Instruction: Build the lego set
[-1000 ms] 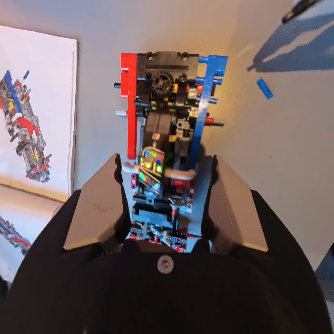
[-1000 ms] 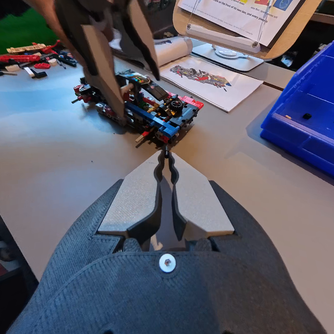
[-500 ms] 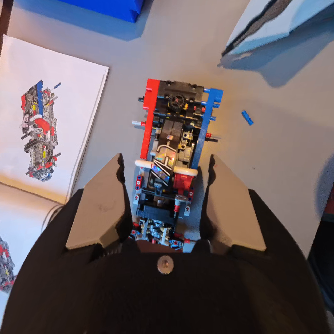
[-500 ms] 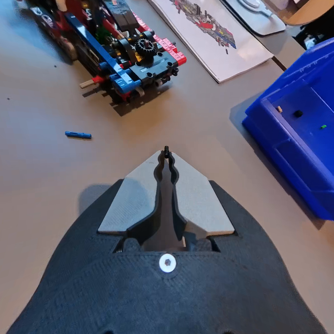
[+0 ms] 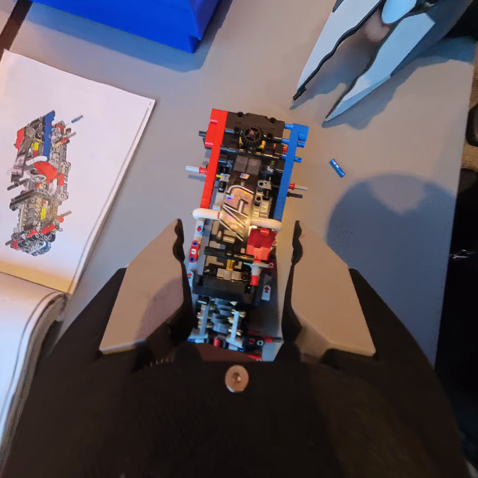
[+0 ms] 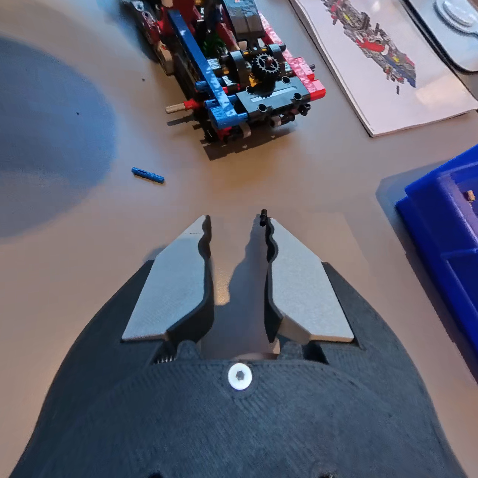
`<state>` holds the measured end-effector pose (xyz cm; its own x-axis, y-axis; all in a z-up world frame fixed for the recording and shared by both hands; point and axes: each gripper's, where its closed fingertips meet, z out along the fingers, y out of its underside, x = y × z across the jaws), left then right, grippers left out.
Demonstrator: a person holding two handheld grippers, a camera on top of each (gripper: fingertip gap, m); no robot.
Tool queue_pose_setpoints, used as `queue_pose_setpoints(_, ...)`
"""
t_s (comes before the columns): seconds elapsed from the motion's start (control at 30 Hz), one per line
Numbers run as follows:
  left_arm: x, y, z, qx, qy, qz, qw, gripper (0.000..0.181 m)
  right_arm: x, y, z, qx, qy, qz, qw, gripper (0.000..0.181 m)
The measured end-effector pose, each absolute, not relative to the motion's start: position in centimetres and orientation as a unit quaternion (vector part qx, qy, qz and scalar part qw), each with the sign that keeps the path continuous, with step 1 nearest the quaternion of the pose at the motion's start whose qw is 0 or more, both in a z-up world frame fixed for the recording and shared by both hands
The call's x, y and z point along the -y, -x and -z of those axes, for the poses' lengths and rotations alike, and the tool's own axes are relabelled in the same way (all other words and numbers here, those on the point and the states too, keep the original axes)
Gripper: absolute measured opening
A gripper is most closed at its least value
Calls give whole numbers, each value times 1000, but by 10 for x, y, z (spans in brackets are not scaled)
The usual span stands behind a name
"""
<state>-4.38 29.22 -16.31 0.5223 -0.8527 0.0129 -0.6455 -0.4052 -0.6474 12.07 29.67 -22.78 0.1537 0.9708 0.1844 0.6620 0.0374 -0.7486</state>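
The car frame (image 5: pixel 245 207) is partly built; a blue pin (image 6: pixel 147 175) lies loose beside it. Both tools, left (image 5: pixel 236 225) and right (image 6: pixel 236 219), are spread, a black pin (image 6: pixel 263 217) clinging to the right.

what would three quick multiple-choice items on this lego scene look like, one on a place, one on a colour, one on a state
1. Where does the loose pin lie?
A. in the bin
B. on the table beside the model's blue side
C. on the booklet

2. What colours are the model's two long side beams?
A. red and blue
B. both yellow
C. green and white

3. How is the right gripper?
A. shut with nothing in it
B. clamped on the model
C. open, a small black pin at one fingertip

Answers:
1 B: the pin rests on bare table, apart from the model and the bin.
2 A: red beam on one side, blue beam on the other.
3 C: there is a clear gap between its fingers, and the black pin sits at one tip.
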Motion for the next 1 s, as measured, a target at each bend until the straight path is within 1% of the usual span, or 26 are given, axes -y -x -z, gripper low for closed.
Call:
queue_pose_setpoints(0.1, -313, 46, 154, -482, 806, 184, 291, 75, -298, -117, 222, 615, 661, -236, 360, 53)
queue_pose_setpoints(0.27, -351, 50, 153, -495, 804, 175, 279, 75, -287, -116, 236, 623, 673, -264, 298, 51)
queue_pose_setpoints(0.37, -353, 48, 155, -490, 800, 196, 285, 73, -291, -118, 236, 602, 693, -276, 286, 51)
queue_pose_setpoints(0.43, -349, 48, 162, -489, 800, 209, 279, 73, -294, -120, 235, 595, 701, -275, 281, 59)
queue_pose_setpoints(0.47, -347, 49, 166, -490, 800, 210, 276, 73, -294, -119, 233, 594, 699, -281, 281, 58)
queue_pose_setpoints(0.53, -345, 53, 171, -493, 800, 205, 274, 73, -296, -117, 228, 590, 695, -290, 290, 56)
queue_pose_setpoints(0.6, -346, 54, 168, -492, 796, 215, 279, 69, -302, -114, 219, 584, 689, -287, 320, 51)
queue_pose_setpoints(0.7, -356, 49, 161, -497, 789, 233, 276, 62, -302, -96, 195, 571, 661, -311, 375, 31)
queue_pose_setpoints(0.77, -366, 39, 153, -506, 781, 247, 272, 56, -298, -84, 188, 565, 653, -322, 388, 23)
queue_pose_setpoints(0.83, -375, 24, 149, -512, 775, 270, 253, 52, -290, -75, 190, 560, 658, -337, 375, 19)
queue_pose_setpoints(0.93, -378, 1, 161, -534, 769, 303, 177, 51, -281, -67, 193, 525, 691, -357, 344, 10)
queue_pose_setpoints(1.0, -380, -11, 170, -552, 757, 323, 134, 51, -279, -63, 190, 477, 720, -380, 330, 11)
